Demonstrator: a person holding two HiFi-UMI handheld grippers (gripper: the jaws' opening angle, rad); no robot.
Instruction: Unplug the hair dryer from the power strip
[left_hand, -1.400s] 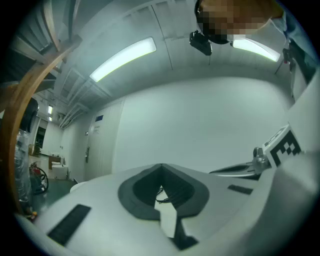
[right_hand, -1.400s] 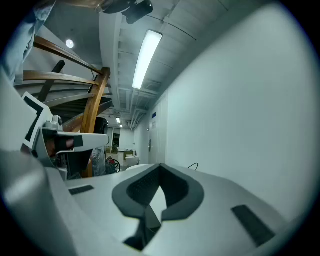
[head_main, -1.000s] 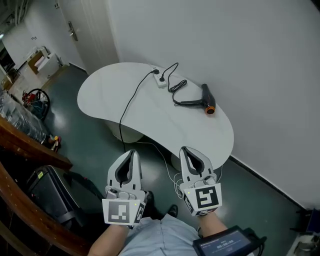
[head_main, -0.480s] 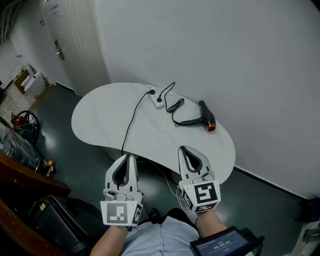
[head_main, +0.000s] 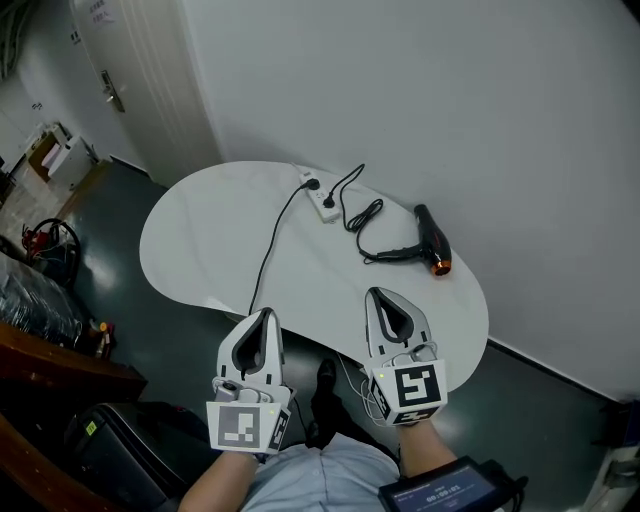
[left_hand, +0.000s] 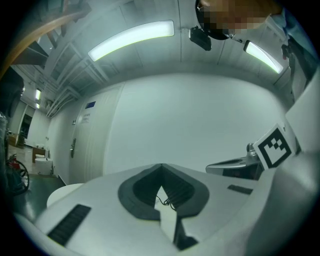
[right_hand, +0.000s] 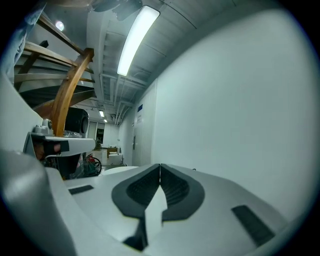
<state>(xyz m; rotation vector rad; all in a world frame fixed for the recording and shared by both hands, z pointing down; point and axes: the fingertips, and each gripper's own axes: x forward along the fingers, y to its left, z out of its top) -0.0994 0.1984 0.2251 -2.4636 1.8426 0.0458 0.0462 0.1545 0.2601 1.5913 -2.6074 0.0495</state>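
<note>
A black hair dryer (head_main: 432, 240) with an orange nozzle lies on the white table (head_main: 200, 235) near the wall. Its coiled black cord (head_main: 360, 215) runs to a plug in the white power strip (head_main: 318, 196) at the table's far edge. My left gripper (head_main: 265, 313) is shut and empty, just off the table's near edge. My right gripper (head_main: 378, 294) is also shut and empty, its tips over the near rim, well short of the dryer. In the left gripper view the shut tips (left_hand: 161, 166) frame a bit of the cord (left_hand: 165, 200). The right gripper view shows its tips (right_hand: 160, 165) meeting.
A second black cable (head_main: 265, 250) runs from the strip across the table and off its near edge. A plain wall stands behind the table, with a door (head_main: 120, 80) at the far left. A wooden rail (head_main: 50, 355), a black case (head_main: 110, 440) and floor clutter (head_main: 45, 245) lie left.
Both grippers, still shut, have come forward towards the table together; the right one's tips now reach over its near rim. The dryer, cord and strip have not moved on the table.
</note>
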